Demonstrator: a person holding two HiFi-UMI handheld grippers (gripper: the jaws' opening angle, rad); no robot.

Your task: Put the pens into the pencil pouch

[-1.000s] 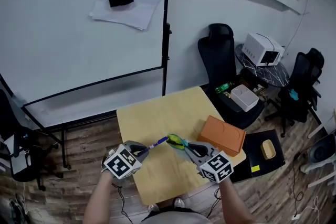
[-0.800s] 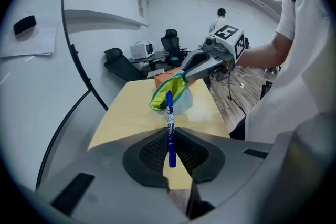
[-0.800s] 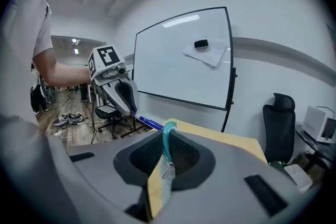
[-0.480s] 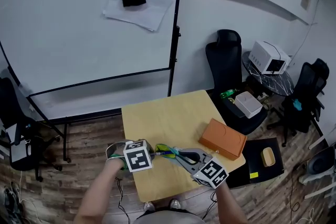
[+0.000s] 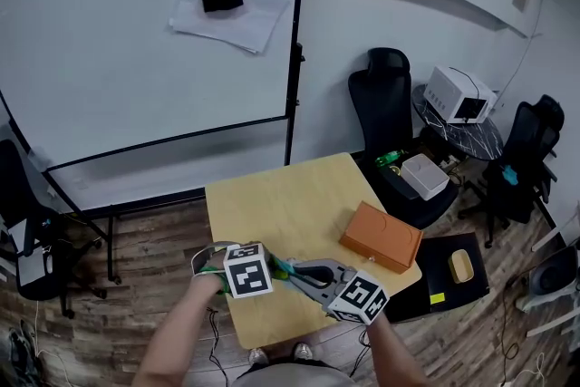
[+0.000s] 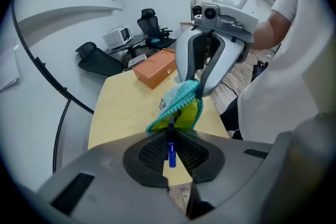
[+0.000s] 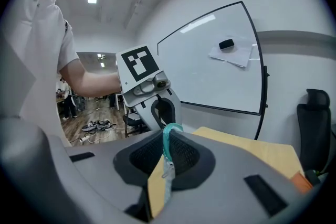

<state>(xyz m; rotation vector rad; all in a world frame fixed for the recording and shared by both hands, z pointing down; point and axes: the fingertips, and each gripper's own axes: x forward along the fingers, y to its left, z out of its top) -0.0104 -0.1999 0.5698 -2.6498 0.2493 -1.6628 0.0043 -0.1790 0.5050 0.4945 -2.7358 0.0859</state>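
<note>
i pinch the pen (image 6: 171,153) in the left gripper (image 6: 169,136), with its tip right at the mouth of the pouch (image 6: 181,108). the right gripper (image 7: 167,160) has its jaws pressed on the pouch's teal zip edge and holds it up over the near part of the desk (image 5: 272,204). to do this well, i'd line the pen up with the opening, push straight in, and release only once most of it is inside. the grippers face each other, tips nearly meeting, forearms angled inward.
</note>
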